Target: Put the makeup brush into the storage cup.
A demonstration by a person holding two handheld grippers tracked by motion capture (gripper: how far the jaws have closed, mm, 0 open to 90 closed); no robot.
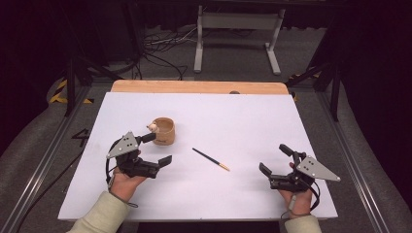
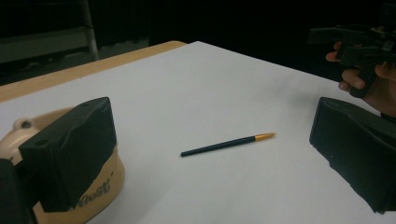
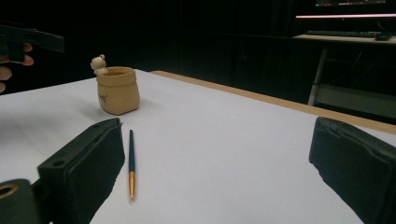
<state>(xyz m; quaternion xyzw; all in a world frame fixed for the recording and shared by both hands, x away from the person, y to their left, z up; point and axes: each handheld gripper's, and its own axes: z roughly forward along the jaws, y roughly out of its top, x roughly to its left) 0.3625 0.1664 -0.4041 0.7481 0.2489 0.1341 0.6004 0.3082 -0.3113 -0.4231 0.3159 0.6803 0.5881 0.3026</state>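
Both grippers, left (image 1: 156,148) and right (image 1: 275,158), hang open and empty. The pen (image 1: 211,159) lies flat between them, near the pot (image 1: 163,131); a careless pinch could roll it away.

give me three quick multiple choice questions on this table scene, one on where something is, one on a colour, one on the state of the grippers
1. Where does the pen lie?
A. inside the pot
B. flat on the white table top, between the two grippers
C. on the floor

2. What colour is the pen's tip?
A. gold
B. red
C. white

3. How do the left gripper and right gripper stand?
A. both open, holding nothing
B. left shut on the pen
C. right shut on the pot

Answers:
1 B, the pen rests on the table top, right of the tan pot.
2 A, the left gripper view shows a gold end on a dark barrel.
3 A, each gripper's fingers stand wide apart with nothing between.
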